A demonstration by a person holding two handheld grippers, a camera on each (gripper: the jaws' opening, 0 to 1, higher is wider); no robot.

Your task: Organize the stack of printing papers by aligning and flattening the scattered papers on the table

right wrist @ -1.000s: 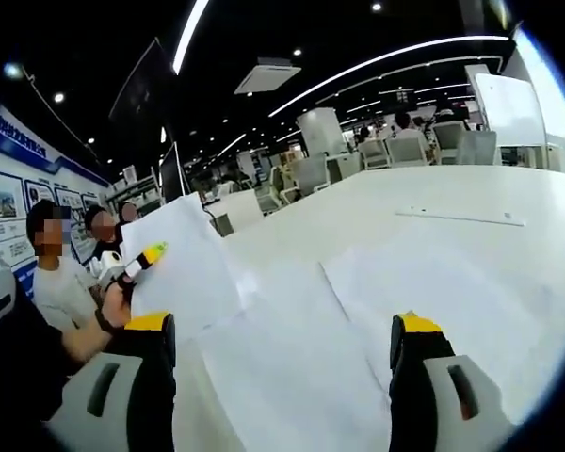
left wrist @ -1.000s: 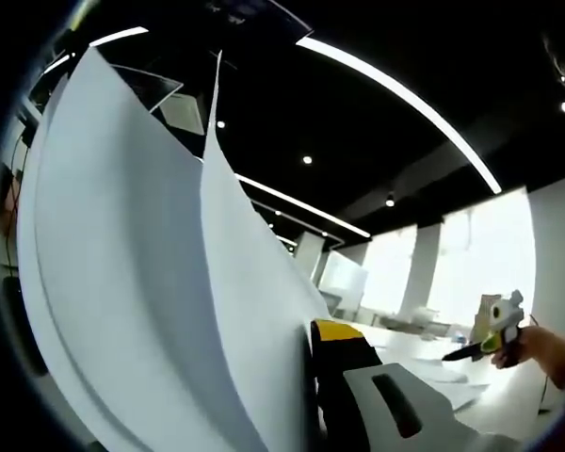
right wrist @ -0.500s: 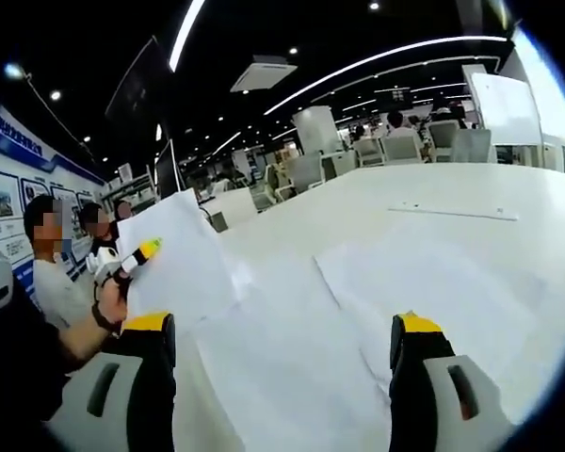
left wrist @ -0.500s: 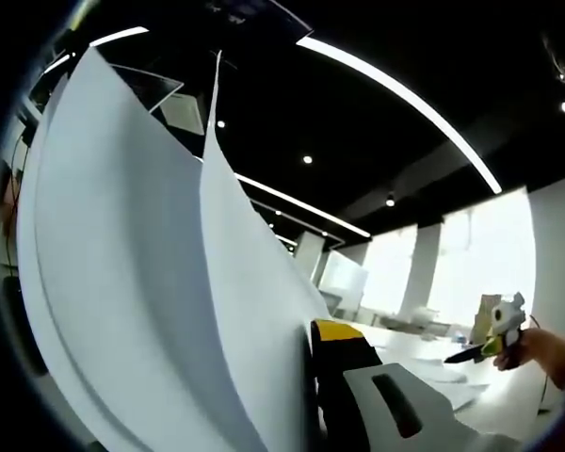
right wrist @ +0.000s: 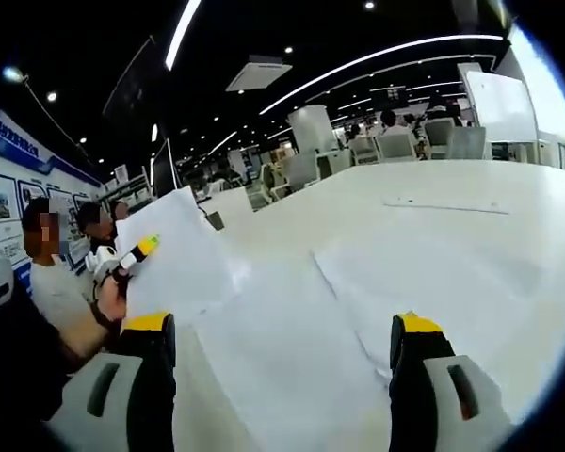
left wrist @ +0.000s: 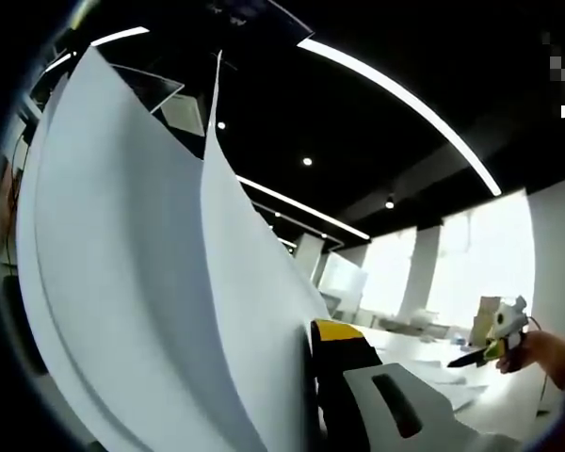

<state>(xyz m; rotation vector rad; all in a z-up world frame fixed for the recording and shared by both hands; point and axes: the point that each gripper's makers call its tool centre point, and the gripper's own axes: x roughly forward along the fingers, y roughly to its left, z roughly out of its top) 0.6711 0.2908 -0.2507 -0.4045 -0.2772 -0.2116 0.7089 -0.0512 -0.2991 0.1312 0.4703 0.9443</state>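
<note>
Item, left to right. Left gripper: seen in the right gripper view as a yellow-and-green tip in the person's hand, raised above the desk edge and pinching a small sheaf of plain white printing sheets; in the left gripper view the same held sheets rise steeply from the jaws, curling and fanned apart at the top corner, pressed against the one yellow-tipped jaw that shows. Centre: loose white printing papers lying flat and overlapping on the white desk, one sheet slewed against the next, their long edges running away from the right gripper toward the far side. Right gripper: jaws spread wide and holding nothing, poised low over the near edge of those flat sheets, which lie straight ahead between and beyond the two yellow tips; the same gripper appears at far right in the left gripper view. Judgement: the right gripper is nearer the scattered sheets; the held sheaf sits well to their left and must come down onto them, edges matched.
</note>
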